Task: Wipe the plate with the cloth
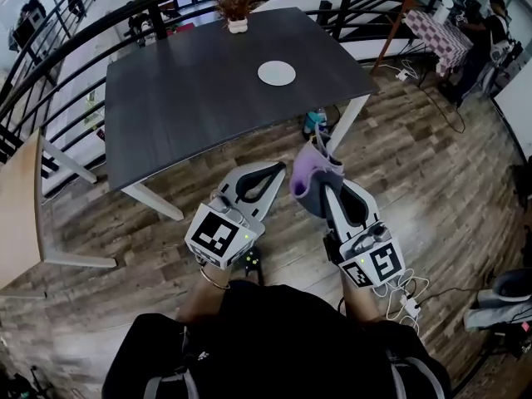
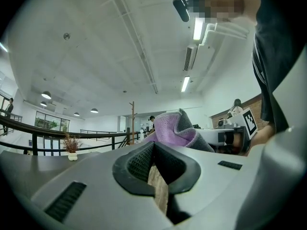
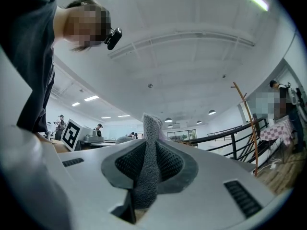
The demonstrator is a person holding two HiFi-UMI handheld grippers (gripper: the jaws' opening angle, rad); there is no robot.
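A white plate lies on the dark grey table, toward its far right part. Both grippers hang over the wooden floor, short of the table's near edge. My right gripper is shut on a purple and grey cloth; in the right gripper view the grey cloth is pinched between its pads. My left gripper is shut with nothing in it; its pads meet in the left gripper view, where the cloth shows to the right beyond them.
A small potted plant stands at the table's far edge. A black railing curves behind the table. A pale wooden table is at the left. Cables and a power strip lie on the floor at my right. A person stands far right.
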